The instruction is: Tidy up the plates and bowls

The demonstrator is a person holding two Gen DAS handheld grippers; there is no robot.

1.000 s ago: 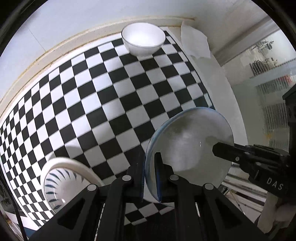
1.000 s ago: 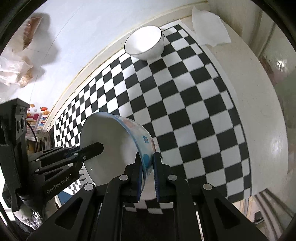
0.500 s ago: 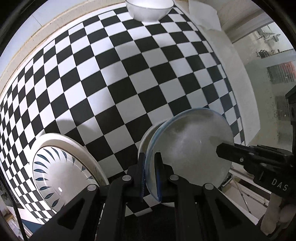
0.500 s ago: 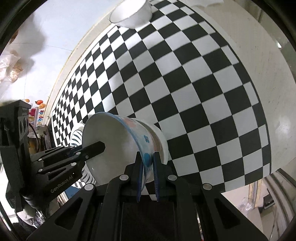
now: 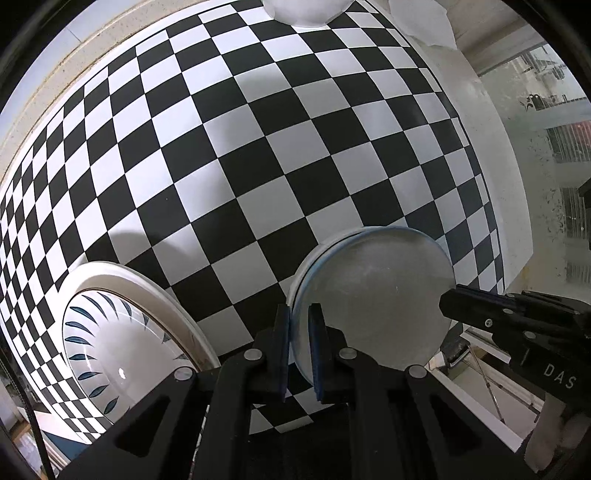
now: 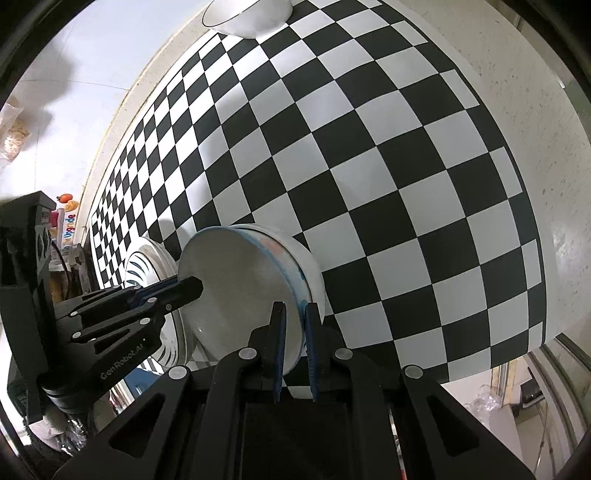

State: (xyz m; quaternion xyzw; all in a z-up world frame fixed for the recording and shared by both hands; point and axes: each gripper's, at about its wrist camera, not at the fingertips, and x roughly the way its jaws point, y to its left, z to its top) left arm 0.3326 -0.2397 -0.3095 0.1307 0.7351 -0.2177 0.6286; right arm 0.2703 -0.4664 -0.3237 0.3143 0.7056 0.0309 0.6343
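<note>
Both tools clamped on bowl (image 6: 240, 295) rim, opposite sides

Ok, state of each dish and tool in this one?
left tool: shut on the floral bowl's rim.
right tool: shut on the opposite rim.
floral bowl: upright, nested in another white bowl.
striped plate: flat on the checkered mat.
far bowl: upright, untouched.

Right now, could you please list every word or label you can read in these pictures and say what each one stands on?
"DAS": white letters on the black right gripper body, seen from the left wrist.
"GenRobot.AI": white letters on the black left gripper body, seen from the right wrist.
Colourful packaging at the left edge: lettering too blurred to read.
</note>
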